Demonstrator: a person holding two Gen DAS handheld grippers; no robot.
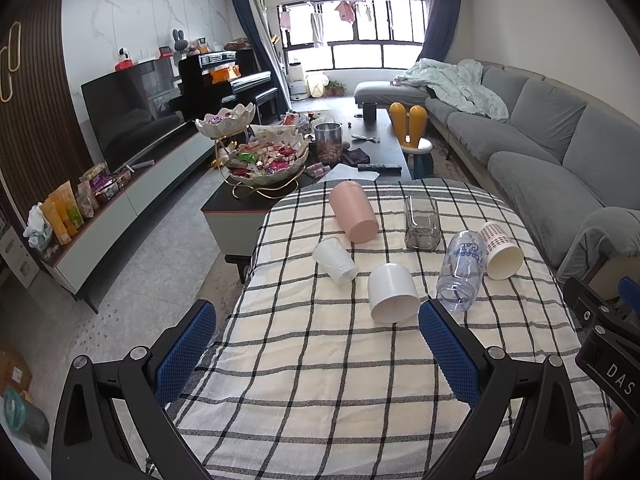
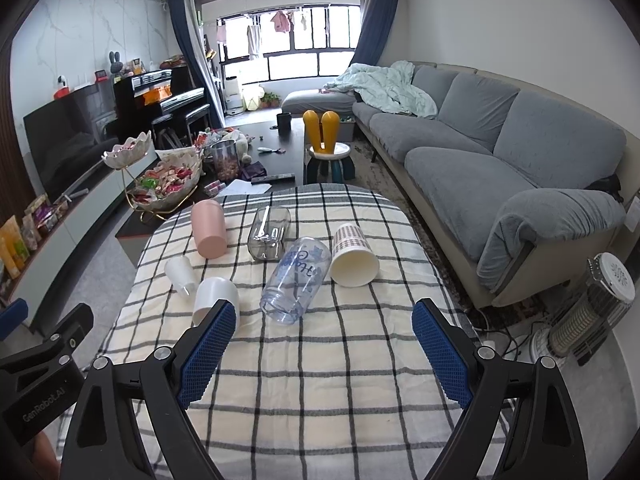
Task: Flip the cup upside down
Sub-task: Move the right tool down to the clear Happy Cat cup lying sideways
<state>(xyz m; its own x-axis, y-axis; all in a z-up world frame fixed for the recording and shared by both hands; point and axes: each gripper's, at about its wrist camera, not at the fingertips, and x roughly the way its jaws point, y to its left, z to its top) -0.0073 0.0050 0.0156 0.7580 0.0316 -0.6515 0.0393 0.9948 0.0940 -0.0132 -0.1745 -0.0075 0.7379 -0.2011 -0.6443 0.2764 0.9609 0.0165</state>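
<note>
Several cups lie on their sides on the checked tablecloth [image 1: 320, 380] [image 2: 320, 380]: a pink cup [image 1: 354, 213] [image 2: 208, 229], a grey glass cup [image 1: 422, 222] [image 2: 269, 233], a patterned paper cup [image 1: 500, 250] [image 2: 353, 256], a clear printed plastic cup [image 1: 460, 270] [image 2: 296, 280], a white cup [image 1: 392, 294] [image 2: 214, 298] and a small translucent cup [image 1: 335, 259] [image 2: 181, 275]. My left gripper [image 1: 316, 352] is open and empty, just short of the white cup. My right gripper [image 2: 322, 350] is open and empty, just short of the clear cup.
A coffee table [image 1: 248, 200] with a tiered candy dish [image 1: 268, 160], jar and remote stands beyond the table. A grey sofa [image 2: 500, 152] runs along the right. A TV [image 1: 132, 108] and cabinet are on the left. A heater [image 2: 592, 304] stands on the floor at right.
</note>
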